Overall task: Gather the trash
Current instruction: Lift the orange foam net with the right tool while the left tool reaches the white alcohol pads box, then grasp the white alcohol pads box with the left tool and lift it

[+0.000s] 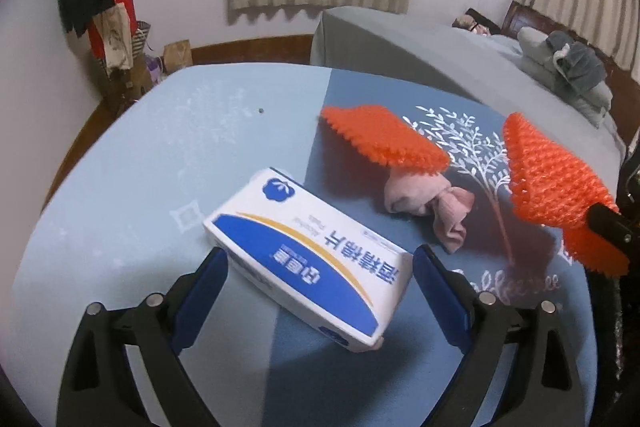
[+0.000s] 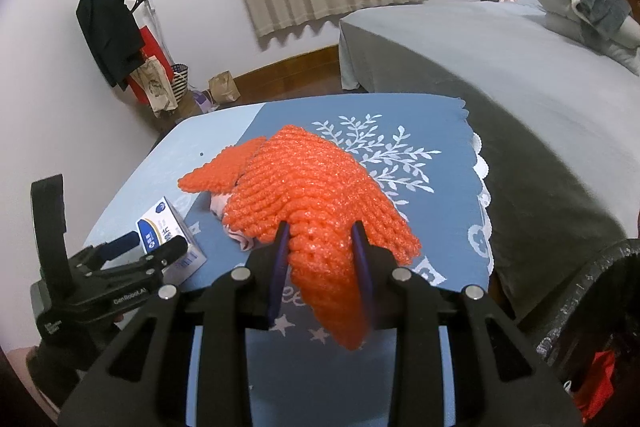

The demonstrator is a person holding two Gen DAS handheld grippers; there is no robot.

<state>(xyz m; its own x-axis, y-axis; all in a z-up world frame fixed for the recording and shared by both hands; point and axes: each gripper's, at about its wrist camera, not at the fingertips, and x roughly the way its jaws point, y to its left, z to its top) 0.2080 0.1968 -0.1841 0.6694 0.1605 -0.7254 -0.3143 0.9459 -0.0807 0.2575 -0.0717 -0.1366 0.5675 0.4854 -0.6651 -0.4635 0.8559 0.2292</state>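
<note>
In the left wrist view a white-and-blue box (image 1: 312, 263) lies on the blue tablecloth (image 1: 140, 167), between the wide-apart blue pads of my left gripper (image 1: 320, 253); the pads stand clear of it. An orange foam net (image 2: 312, 187) hangs above the table, and my right gripper (image 2: 321, 227) is shut on its near end. The left wrist view shows the same net as two flaps (image 1: 384, 139). Under it lies a crumpled pink tissue (image 1: 424, 203). From the right wrist view, the left gripper (image 2: 160, 241) is at the lower left around the box (image 2: 160, 219).
A grey bed (image 2: 460, 47) with pillows stands right behind the table. A coat rack (image 2: 104, 27) and paper bags (image 2: 224, 87) stand by the far wall. A dark round container rim (image 2: 592, 287) sits at the table's right side.
</note>
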